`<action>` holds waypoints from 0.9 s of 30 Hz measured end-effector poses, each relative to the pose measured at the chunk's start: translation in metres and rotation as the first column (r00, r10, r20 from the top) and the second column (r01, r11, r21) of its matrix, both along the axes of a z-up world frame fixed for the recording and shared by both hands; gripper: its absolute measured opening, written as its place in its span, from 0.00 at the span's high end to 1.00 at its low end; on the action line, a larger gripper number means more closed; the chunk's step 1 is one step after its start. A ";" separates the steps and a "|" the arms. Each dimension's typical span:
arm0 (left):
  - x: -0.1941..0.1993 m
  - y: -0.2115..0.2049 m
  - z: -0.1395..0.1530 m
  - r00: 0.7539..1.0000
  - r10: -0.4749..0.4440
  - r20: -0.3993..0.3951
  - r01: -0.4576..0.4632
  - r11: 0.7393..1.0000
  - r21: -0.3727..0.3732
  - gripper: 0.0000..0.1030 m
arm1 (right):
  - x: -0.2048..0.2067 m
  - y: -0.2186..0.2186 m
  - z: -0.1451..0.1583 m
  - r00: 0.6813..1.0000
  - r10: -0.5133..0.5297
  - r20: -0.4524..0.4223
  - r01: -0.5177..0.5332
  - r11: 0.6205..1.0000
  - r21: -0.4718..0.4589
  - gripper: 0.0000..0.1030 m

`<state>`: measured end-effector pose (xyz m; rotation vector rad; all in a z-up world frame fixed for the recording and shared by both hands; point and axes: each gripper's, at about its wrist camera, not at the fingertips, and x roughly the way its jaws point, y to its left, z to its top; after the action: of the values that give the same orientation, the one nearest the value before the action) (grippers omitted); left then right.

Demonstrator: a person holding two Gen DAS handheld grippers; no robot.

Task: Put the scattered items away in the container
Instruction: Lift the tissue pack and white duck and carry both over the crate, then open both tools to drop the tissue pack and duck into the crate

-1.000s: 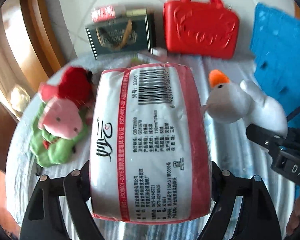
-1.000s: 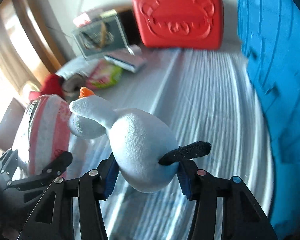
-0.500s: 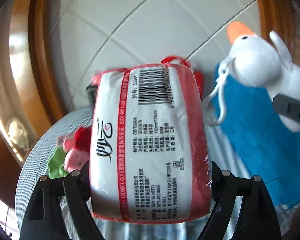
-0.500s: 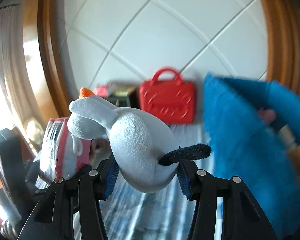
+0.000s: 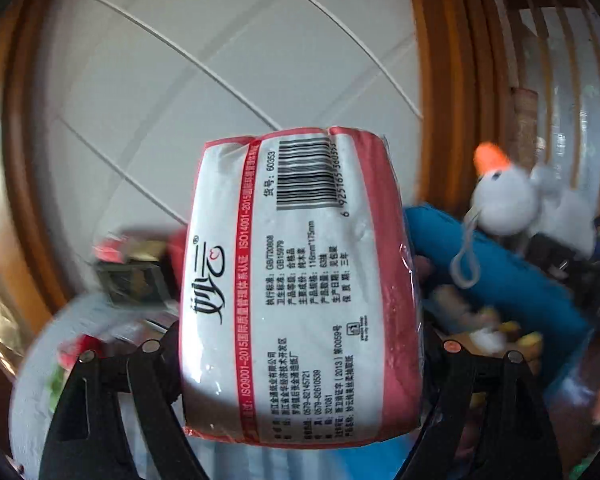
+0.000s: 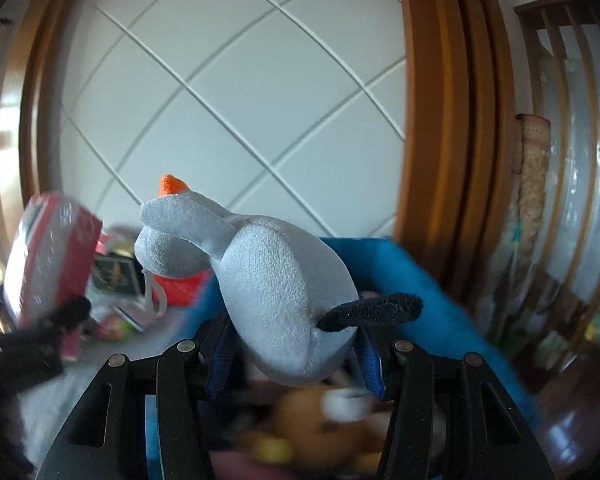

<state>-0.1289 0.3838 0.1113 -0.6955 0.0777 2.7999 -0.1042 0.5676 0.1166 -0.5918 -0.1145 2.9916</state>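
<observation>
On the table at far left lay blurred red-and-green plush toys, a dark gift box and a red case, all untidied. The left gripper was clamped on a tissue pack, airborne left of the blue bin. The right gripper gripped a white goose plush above the bin's opening. The bin held several toys, smeared beyond identification. Judged midway; releases pending.
</observation>
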 end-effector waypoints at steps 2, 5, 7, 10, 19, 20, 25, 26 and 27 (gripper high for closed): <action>-0.011 0.037 0.000 0.995 -0.030 0.093 0.030 1.000 0.002 0.19 | -0.007 0.030 -0.001 0.999 -0.003 0.038 0.002 1.000 0.031 0.50; -0.034 0.090 -0.017 0.973 -0.029 0.228 0.044 0.997 -0.061 0.19 | -0.028 0.069 -0.013 0.992 -0.003 0.128 -0.001 0.999 0.034 0.49; -0.051 0.118 -0.032 0.958 -0.012 0.287 0.045 0.993 -0.109 0.19 | -0.035 0.092 -0.024 0.982 0.001 0.188 -0.006 1.000 0.024 0.49; -0.073 0.151 -0.057 0.942 0.021 0.335 0.041 0.983 -0.176 0.19 | -0.051 0.111 -0.046 0.962 -0.006 0.274 0.001 1.000 0.020 0.49; -0.102 0.191 -0.105 0.887 0.047 0.459 0.061 0.975 -0.216 0.17 | -0.082 0.130 -0.103 0.866 0.030 0.499 -0.052 0.998 0.031 0.49; -0.103 0.190 -0.104 0.889 0.047 0.456 0.058 0.975 -0.214 0.17 | -0.084 0.129 -0.109 0.857 0.035 0.514 -0.058 0.998 0.030 0.49; -0.108 0.188 -0.114 0.895 0.060 0.441 0.047 0.973 -0.227 0.15 | -0.083 0.125 -0.120 0.820 0.059 0.569 -0.085 0.996 0.019 0.48; -0.106 0.187 -0.112 0.898 0.062 0.436 0.042 0.973 -0.225 0.15 | -0.083 0.124 -0.122 0.814 0.061 0.578 -0.090 0.996 0.021 0.46; -0.105 0.186 -0.111 0.900 0.064 0.430 0.038 0.973 -0.226 0.15 | -0.082 0.123 -0.122 0.811 0.061 0.582 -0.093 0.995 0.026 0.44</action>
<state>-0.2336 0.5696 0.0007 -1.3661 0.3156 2.5964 -0.1864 0.6904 -0.0051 -1.5107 -0.2616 2.7491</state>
